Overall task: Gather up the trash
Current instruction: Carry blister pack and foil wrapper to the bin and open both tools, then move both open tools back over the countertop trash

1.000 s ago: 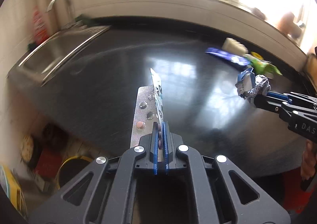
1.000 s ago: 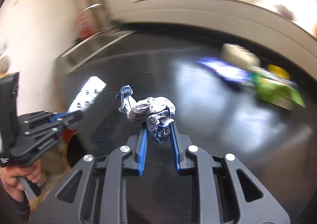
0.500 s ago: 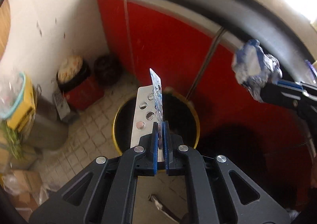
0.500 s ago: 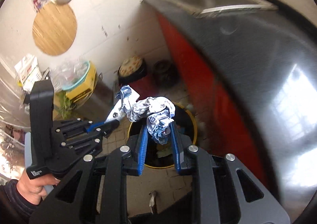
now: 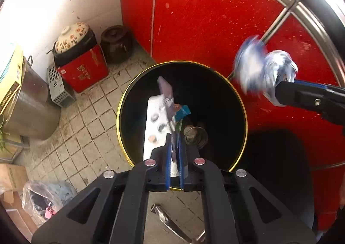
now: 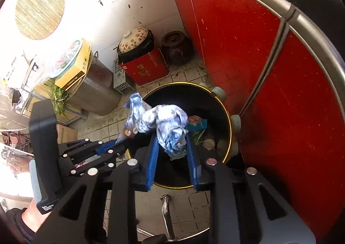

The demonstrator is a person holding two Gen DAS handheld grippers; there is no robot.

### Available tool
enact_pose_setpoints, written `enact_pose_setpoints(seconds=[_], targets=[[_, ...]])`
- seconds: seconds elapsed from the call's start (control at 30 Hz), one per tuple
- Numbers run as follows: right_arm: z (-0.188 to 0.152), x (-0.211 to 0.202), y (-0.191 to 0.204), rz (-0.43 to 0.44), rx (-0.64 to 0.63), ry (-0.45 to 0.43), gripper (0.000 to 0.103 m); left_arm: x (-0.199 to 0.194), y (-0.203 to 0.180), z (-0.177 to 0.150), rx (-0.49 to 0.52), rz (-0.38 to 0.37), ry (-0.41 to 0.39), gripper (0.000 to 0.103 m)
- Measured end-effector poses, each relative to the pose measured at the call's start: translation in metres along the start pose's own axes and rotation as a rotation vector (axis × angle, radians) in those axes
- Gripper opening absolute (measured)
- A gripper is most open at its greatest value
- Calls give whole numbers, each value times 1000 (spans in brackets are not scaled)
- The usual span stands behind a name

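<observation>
Left gripper [image 5: 174, 144]: the fingers are pressed together on a blister pack [image 5: 154, 123] and a thin card-like wrapper [image 5: 167, 95]. Both items project forward from the fingers and hang over the open mouth of the trash bin [image 5: 129, 101]. They are not yet released.

Right gripper [image 6: 172, 151]: the fingers are opening. The crumpled wrapper [image 6: 166, 123] sits between them, above the bin. In the left wrist view this wrapper [image 5: 263, 71] is motion-blurred at the tip of the right gripper [image 5: 280, 88]. Whether the pads still touch it cannot be told with certainty; a visible gap beside the wad suggests that the grip is loosening.

Trash bin [image 6: 228, 123]: it stands on the tiled floor [image 5: 86, 123] against the red cabinet [image 5: 204, 17]. It already holds several discarded pieces, among them a teal packet [image 5: 183, 112] and a round metal object [image 5: 195, 134].

Status, as a judgement: the carry to the bin is complete for both hands. The right-hand release is in progress. The left-hand release remains. Whether more trash is left elsewhere cannot be told from these views
</observation>
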State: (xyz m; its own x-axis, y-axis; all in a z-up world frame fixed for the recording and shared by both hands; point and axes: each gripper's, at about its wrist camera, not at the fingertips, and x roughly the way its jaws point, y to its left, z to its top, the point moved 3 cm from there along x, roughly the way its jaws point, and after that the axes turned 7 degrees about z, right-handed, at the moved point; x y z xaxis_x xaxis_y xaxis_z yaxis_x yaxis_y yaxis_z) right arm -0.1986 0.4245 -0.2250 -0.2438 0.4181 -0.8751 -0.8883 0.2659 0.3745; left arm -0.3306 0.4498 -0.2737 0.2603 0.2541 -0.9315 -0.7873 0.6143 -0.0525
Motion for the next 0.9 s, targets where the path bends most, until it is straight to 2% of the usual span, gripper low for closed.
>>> enact_pose_setpoints(seconds=[0.03, 0.07, 0.1, 0.13, 0.17, 0.2, 0.23, 0.3, 0.43, 0.57, 0.63, 0.77, 0.9], targets=[[0, 0, 1, -4, 3, -8, 60, 2, 1, 1, 4, 17, 5, 7], [2, -4, 0, -10, 4, -24, 73, 4, 1, 1, 11, 31, 7, 8], [3, -8, 0, -9, 2, -36, 74, 4, 2, 0, 16, 33, 5, 20], [3, -8, 0, -5, 3, -35, 74, 2, 3, 0, 15, 39, 1, 47], [2, -9, -1, -4, 5, -32, 74, 1, 5, 0, 10, 47, -12, 62], [1, -12, -2, -5, 4, -34, 74, -4, 6, -1, 3, 55, -38, 73], [0, -15, -1, -5, -1, -39, 74, -8, 7, 0, -2, 55, -58, 73], [-1, -19, 0, -14, -9, -47, 75, -12, 6, 0, 5, 36, -59, 73], [-7, -41, 3, -7, -13, -80, 78, -23, 1, 3, 9, 44, -63, 73], [-13, -91, 5, -2, -13, -142, 83, -57, -14, 10, 34, 20, -119, 82], [-20, -128, 4, -23, -15, -181, 84, -80, -27, 15, 80, -12, -168, 88], [-47, -212, -18, -85, 22, -296, 88, -139, -76, 28, 200, -81, -288, 93], [-96, -302, -68, -208, 165, -431, 90, -183, -148, 40, 321, -182, -342, 94]])
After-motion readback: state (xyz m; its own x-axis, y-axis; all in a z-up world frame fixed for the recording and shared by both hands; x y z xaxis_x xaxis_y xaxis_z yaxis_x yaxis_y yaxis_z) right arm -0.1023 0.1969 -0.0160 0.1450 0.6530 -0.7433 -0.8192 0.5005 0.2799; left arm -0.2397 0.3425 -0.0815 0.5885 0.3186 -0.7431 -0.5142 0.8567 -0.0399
